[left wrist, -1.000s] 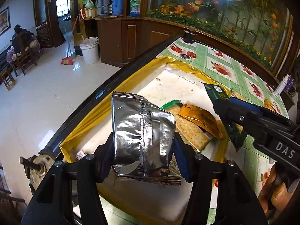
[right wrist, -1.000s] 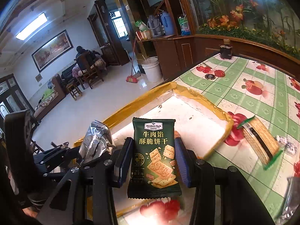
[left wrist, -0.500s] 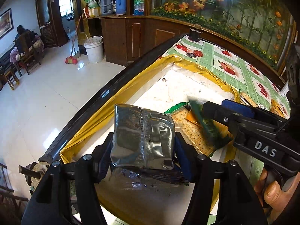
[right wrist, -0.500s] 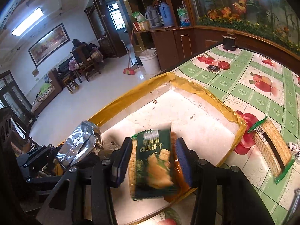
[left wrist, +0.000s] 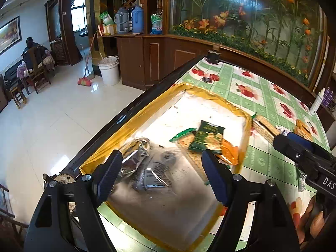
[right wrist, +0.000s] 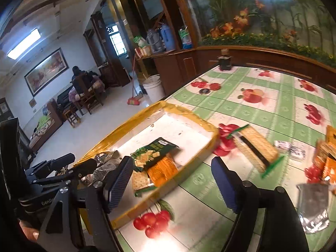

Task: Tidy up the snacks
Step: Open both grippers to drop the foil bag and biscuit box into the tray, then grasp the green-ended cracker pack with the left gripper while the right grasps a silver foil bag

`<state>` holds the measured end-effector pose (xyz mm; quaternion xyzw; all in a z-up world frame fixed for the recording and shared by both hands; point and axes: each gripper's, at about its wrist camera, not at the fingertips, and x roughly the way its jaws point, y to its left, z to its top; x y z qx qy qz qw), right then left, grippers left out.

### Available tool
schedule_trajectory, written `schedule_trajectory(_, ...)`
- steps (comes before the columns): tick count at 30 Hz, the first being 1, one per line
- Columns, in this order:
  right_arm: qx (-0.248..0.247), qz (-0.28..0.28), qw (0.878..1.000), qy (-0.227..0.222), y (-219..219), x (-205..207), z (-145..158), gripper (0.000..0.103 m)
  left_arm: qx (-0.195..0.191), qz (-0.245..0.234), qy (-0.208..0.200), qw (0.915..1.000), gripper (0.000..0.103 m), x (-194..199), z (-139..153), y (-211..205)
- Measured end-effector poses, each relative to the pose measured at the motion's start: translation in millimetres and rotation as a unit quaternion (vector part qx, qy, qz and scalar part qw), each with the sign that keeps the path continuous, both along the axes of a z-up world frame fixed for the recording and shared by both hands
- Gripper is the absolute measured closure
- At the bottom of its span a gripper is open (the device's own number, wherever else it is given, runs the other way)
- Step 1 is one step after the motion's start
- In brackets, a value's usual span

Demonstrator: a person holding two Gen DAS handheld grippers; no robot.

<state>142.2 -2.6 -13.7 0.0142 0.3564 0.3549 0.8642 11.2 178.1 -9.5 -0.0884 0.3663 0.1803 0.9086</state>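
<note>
While the left gripper point(left wrist: 161, 175) opens, empty, over a crinkled, perhaps blurred silver packet point(left wrist: 138, 157) in the yellow-rimmed tray point(left wrist: 134, 124), the right gripper point(right wrist: 172, 180) opens, empty, beside the tray's green cracker packet point(right wrist: 155, 150) and orange packet point(right wrist: 162, 169).

Blurred beyond reading: print on the green cracker packet point(left wrist: 206, 138) ahead of the left hand-held gripper point(left wrist: 161, 176). Cut off by the frame edge: orange snack packets point(right wrist: 327, 157) far right of the right hand-held gripper point(right wrist: 174, 183).

Home: sofa point(right wrist: 45, 126), broom point(left wrist: 85, 80), oilcloth-covered table point(right wrist: 262, 105)
</note>
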Motion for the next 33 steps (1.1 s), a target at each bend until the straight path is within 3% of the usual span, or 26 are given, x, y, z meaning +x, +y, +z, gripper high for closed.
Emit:
schedule_trajectory(14,-0.006,-0.061,0.998,-0.004,-83.2,-34.8,-2.1,0.018,0.011,-0.053,-0.006,0.9985,0.025,-4.9,12.8,-56.5)
schedule_trajectory(33,0.000,-0.173,0.985,0.020,-208.2,-61.2,-28.3,0.017,0.001,-0.150,0.025,0.9884,0.025,0.8,-1.2,-142.2)
